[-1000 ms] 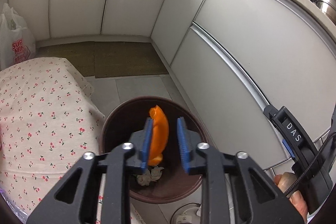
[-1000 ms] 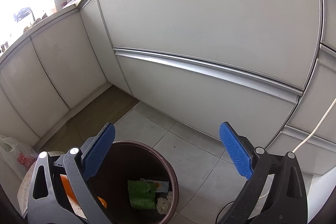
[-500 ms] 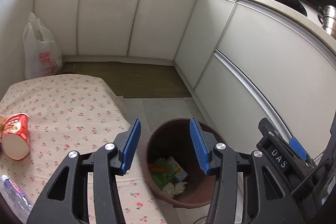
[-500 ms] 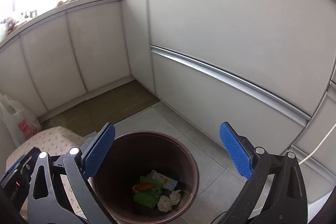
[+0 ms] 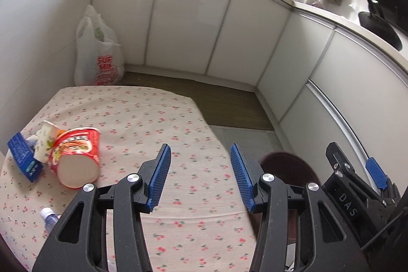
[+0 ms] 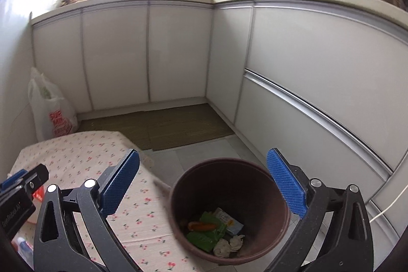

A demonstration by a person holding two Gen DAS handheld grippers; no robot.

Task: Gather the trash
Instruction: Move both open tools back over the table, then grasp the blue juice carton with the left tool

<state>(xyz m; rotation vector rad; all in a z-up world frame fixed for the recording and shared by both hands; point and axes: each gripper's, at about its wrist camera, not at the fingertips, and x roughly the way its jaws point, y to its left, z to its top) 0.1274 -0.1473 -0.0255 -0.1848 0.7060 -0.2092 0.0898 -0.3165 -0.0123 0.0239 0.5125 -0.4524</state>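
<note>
Over the desk (image 5: 142,116), covered with a cherry-print cloth, the left gripper (image 5: 200,176) hangs with jaws apart and nothing between them; they have just been opening. Left view: near the desk's left edge lies a red cup (image 5: 76,157) on its side, mouth toward the camera. Touching its left side is a white carton (image 5: 46,139), and beside that a blue box (image 5: 24,157). A clear bottle (image 5: 49,217) with a white cap pokes in at the lower left edge, apart from the cup. The brown bin (image 5: 288,167) shows at the desk's right edge, mostly hidden behind the right-hand finger.

Right view: the right gripper (image 6: 204,182) is held above the bin (image 6: 229,210), jaws wide apart, empty. The bin stands on the tiled floor, just beside the desk (image 6: 76,152). In the bin's bottom: an orange piece (image 6: 202,226) on a green wrapper (image 6: 204,236), a small pale carton (image 6: 228,219), and crumpled white paper (image 6: 228,245). Part of the left gripper (image 6: 17,195) enters at the left edge of this view.

A white plastic bag (image 5: 98,57) with red print stands on the floor in the corner past the desk, against the white cabinets (image 5: 188,24). A woven mat (image 6: 158,126) lies along the cabinet base.
</note>
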